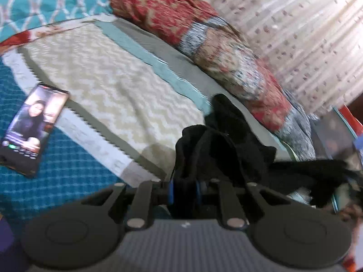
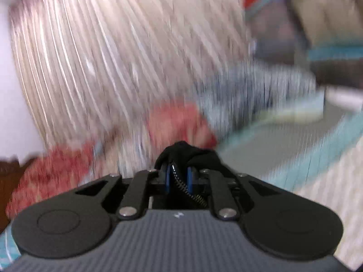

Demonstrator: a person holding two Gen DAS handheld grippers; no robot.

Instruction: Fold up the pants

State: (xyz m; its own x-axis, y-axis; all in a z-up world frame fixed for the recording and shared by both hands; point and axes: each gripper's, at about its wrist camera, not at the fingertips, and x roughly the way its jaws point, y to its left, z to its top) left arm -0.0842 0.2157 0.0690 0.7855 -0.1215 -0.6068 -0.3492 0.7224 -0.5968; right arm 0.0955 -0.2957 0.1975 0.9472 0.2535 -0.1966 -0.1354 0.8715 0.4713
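The black pants (image 1: 226, 149) hang bunched above the bed in the left wrist view, one part stretching off to the right. My left gripper (image 1: 185, 192) is shut on a fold of that black cloth, which stands up between its blue pads. In the blurred right wrist view my right gripper (image 2: 179, 179) is shut on another part of the pants (image 2: 186, 154), with a metal zipper (image 2: 188, 190) running between the pads. That gripper is lifted and faces the curtain. How the rest of the garment hangs is hidden.
A cream zigzag blanket (image 1: 102, 83) covers the bed, over a teal quilt (image 1: 63, 176). A lit phone (image 1: 34, 127) lies on the quilt at the left. Red patterned pillows (image 1: 226, 52) line the far side, with a pale curtain (image 1: 306, 34) behind.
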